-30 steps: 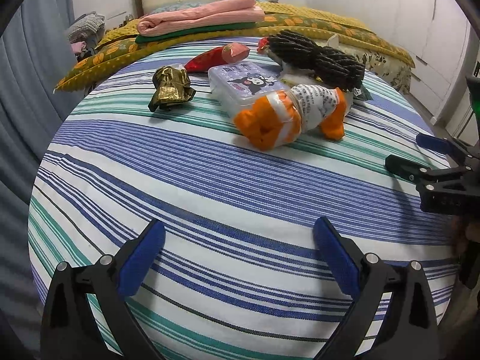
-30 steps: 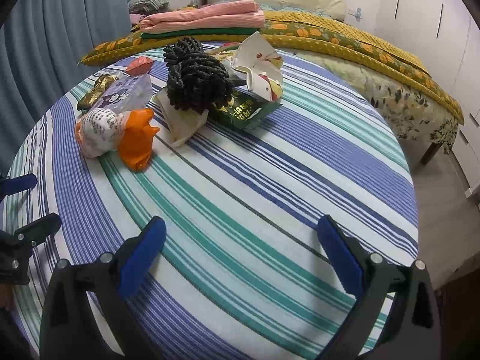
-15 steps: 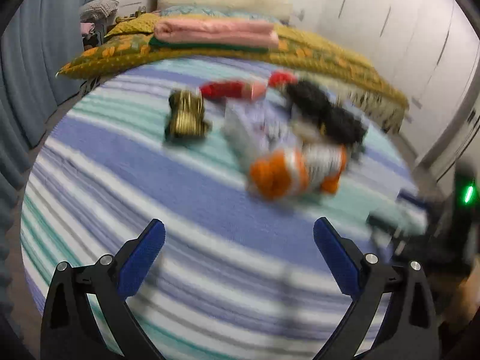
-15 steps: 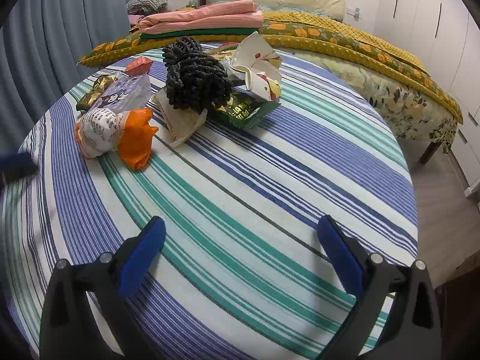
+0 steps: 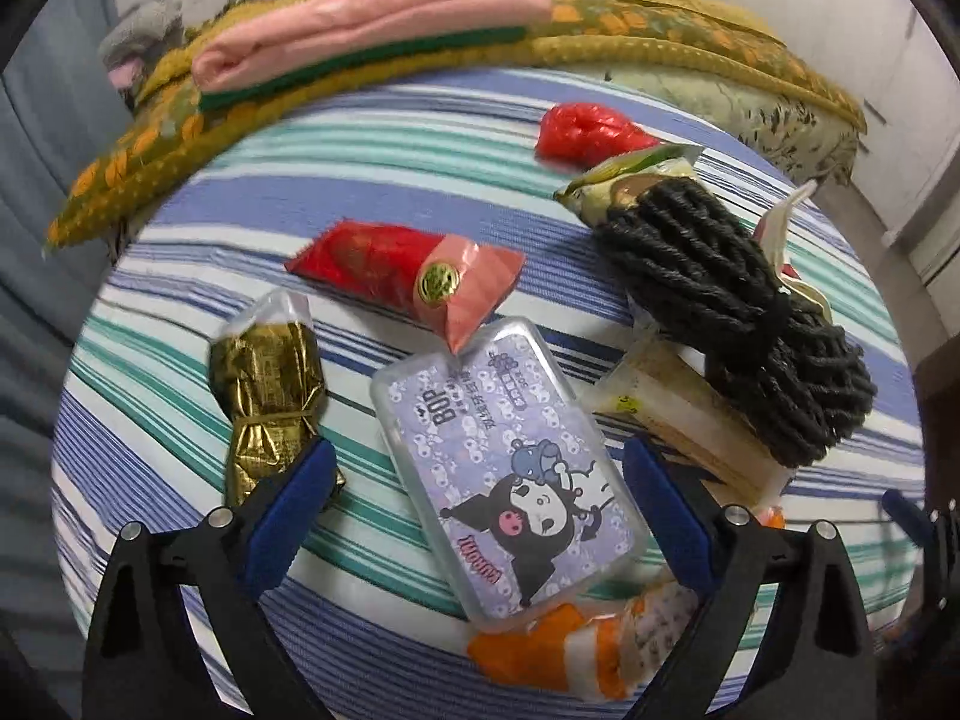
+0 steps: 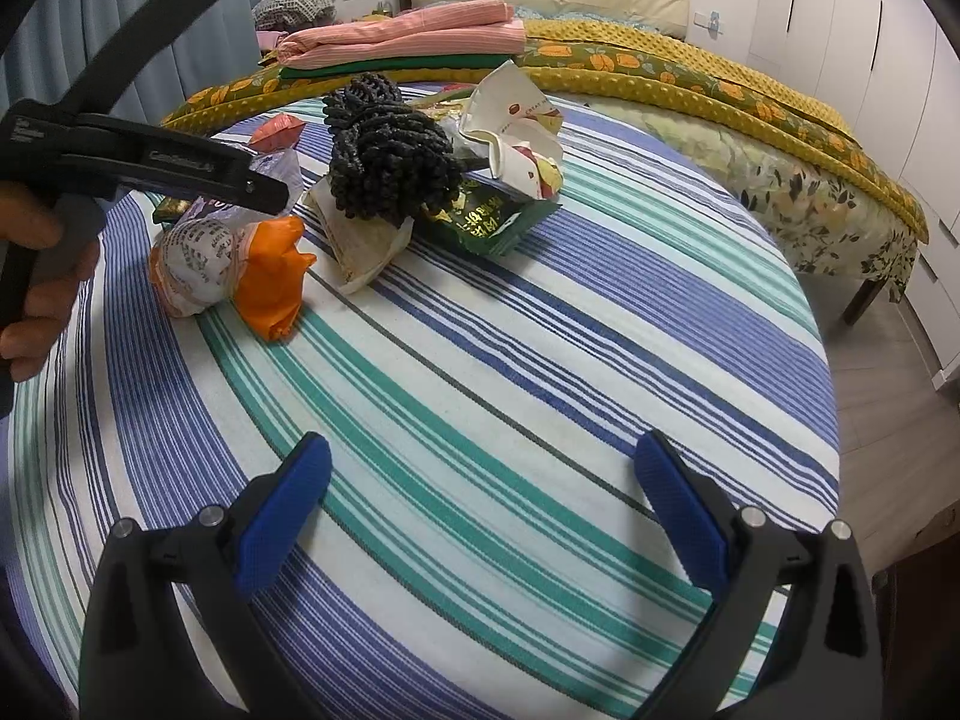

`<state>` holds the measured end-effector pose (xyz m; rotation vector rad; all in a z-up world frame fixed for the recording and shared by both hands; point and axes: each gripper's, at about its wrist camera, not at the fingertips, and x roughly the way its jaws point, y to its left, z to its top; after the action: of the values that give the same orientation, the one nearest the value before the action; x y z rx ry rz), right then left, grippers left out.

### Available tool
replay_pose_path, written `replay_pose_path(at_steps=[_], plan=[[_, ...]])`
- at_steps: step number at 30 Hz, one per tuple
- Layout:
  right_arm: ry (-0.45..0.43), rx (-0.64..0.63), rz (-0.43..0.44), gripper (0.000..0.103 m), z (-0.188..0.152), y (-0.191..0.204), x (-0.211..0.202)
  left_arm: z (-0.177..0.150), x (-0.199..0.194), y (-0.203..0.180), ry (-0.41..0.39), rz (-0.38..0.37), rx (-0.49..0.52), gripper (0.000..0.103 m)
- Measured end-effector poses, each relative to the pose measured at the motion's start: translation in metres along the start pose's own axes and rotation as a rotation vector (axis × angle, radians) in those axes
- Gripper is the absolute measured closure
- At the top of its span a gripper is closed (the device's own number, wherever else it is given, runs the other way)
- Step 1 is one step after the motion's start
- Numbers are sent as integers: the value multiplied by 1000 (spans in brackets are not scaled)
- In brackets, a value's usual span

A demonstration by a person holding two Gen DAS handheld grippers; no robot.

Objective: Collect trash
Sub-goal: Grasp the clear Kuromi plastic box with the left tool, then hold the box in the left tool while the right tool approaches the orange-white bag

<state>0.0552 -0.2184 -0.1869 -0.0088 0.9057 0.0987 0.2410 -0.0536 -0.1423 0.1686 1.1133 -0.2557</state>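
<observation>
My left gripper [image 5: 477, 507] is open, its jaws either side of a purple cartoon wet-wipe pack [image 5: 510, 498] on the striped round table [image 5: 384, 138]. A gold foil wrapper [image 5: 270, 396] lies by its left finger, a red and pink packet [image 5: 408, 270] beyond, an orange and white wrapper [image 5: 576, 648] underneath. My right gripper [image 6: 483, 507] is open and empty over bare tablecloth. In the right wrist view the left gripper's body [image 6: 120, 162] hovers over the orange wrapper [image 6: 240, 267]; a green packet [image 6: 486, 222] and a crumpled paper cup [image 6: 516, 126] lie further back.
A black knitted bundle [image 5: 738, 312] rests on a flat paper wrapper [image 5: 684, 414]. A red plastic wad [image 5: 585, 129] lies at the far side. A bed with a yellow blanket [image 6: 690, 90] and folded pink cloth [image 6: 402, 33] stands behind the table [image 6: 540, 390].
My left gripper moved forward over the table to the trash pile and now straddles the purple pack. The right gripper has stayed put.
</observation>
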Motion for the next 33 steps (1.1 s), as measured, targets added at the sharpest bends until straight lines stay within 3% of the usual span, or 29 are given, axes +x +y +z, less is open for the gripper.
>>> replay_pose_path(at_steps=[2, 3, 11, 16, 22, 26, 30, 33], plan=[[1, 4, 3, 5, 0, -1, 0, -2, -2, 0, -1, -58, -15, 28], [2, 5, 4, 5, 0, -1, -1, -4, -3, 0, -3, -60, -15, 30], [2, 10, 4, 5, 0, -1, -1, -43, -56, 18, -114, -83, -55, 35], [2, 10, 3, 5, 0, -1, 0, -90, -93, 52, -176, -69, -117, 35], [4, 13, 5, 5, 0, -2, -1, -144, -91, 65, -163, -94, -154, 35], [3, 12, 2, 5, -1, -1, -1, -157, -84, 67, -165, -88, -157, 34], [3, 16, 1, 5, -1, -2, -2, -159, -80, 67, -173, -82, -157, 19], [9, 32, 18, 5, -1, -6, -1, -160, -72, 65, -162, -37, -135, 18]])
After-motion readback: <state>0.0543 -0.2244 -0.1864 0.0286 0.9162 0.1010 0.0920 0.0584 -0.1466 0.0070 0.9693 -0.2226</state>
